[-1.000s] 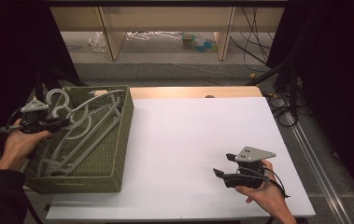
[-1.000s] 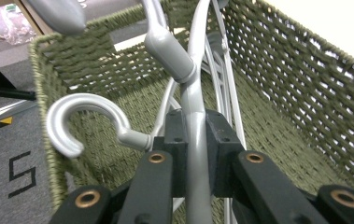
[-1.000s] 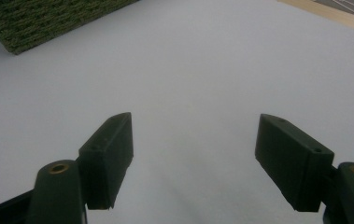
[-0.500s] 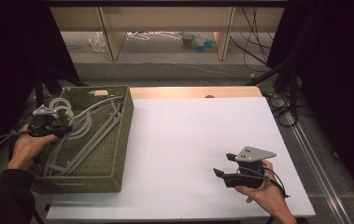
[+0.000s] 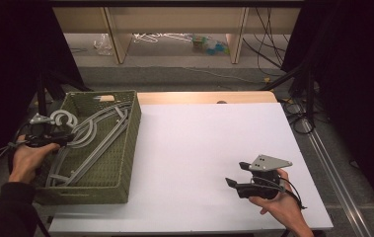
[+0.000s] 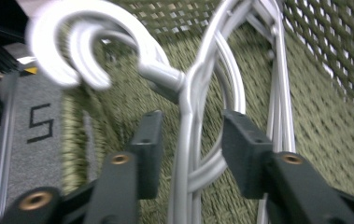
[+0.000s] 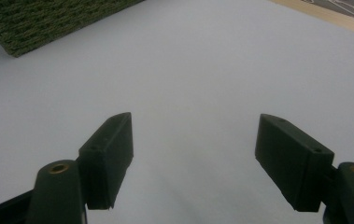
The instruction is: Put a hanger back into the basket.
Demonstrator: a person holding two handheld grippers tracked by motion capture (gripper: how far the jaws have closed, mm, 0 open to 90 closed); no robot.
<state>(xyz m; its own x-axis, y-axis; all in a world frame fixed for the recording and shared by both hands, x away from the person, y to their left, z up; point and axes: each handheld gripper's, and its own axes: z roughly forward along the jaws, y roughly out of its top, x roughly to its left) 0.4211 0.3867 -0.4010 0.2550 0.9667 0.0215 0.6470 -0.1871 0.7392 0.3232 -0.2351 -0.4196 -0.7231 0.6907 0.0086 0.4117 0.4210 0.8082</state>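
Left hand-held gripper (image 6: 191,140) just opened around hangers (image 6: 188,93); floor mark (image 6: 41,122) reads "5".

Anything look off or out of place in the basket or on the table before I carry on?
Mostly tidy. The grey hangers lie loosely piled in the green basket, hooks overlapping at its left edge. The left hand-held gripper has just been opening; a hanger's neck sits between its jaws, untouched by the pads. The white table shows no spill or damage.
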